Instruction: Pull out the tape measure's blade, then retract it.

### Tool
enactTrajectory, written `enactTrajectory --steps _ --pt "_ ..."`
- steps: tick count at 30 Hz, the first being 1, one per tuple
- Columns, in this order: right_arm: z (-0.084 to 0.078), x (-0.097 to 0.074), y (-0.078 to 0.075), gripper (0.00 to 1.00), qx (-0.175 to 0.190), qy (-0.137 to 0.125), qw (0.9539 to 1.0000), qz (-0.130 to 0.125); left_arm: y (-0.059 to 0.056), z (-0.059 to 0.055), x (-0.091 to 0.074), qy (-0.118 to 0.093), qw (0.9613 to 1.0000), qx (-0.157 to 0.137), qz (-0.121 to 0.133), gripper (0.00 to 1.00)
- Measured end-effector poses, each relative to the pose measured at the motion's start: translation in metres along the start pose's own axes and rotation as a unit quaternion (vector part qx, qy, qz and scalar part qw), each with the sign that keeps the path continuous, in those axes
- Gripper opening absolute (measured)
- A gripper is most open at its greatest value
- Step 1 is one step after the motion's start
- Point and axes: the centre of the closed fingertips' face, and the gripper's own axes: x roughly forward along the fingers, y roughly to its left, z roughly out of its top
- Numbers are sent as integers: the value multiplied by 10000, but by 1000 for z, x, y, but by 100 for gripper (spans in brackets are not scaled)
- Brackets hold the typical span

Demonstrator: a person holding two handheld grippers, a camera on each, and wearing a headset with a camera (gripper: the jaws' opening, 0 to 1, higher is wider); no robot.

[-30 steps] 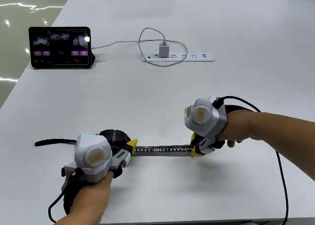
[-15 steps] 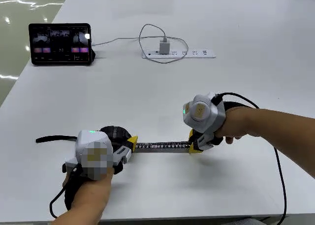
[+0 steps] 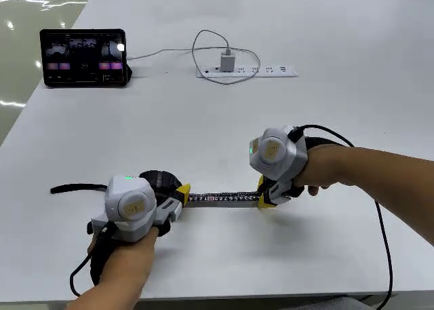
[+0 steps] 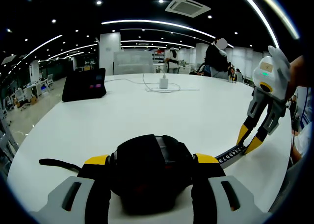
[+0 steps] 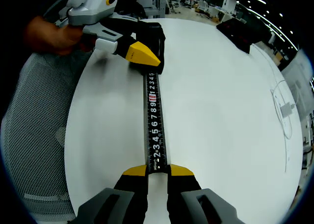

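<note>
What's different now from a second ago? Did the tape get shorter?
Yes, a little. The right tongs, shut on the tip of the black numbered tape blade, slid toward the round black tape measure case, so less blade shows between them. The left tongs still clamp the case in the same spot. The black tablet and white power strip stayed put.

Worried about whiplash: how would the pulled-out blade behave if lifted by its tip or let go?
The blade is a thin, narrow strip, so it probably flexes if lifted. Held straight between the case and the right tongs, it is likely spring-loaded and could snap back. Little is out, so whip should be mild.
</note>
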Motion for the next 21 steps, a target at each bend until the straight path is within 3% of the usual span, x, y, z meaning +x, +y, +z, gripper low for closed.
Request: enactTrajectory --steps 21 --pt "7 3 -1 11 -15 16 10000 -20 0 0 1 3 10000 0 1 63"
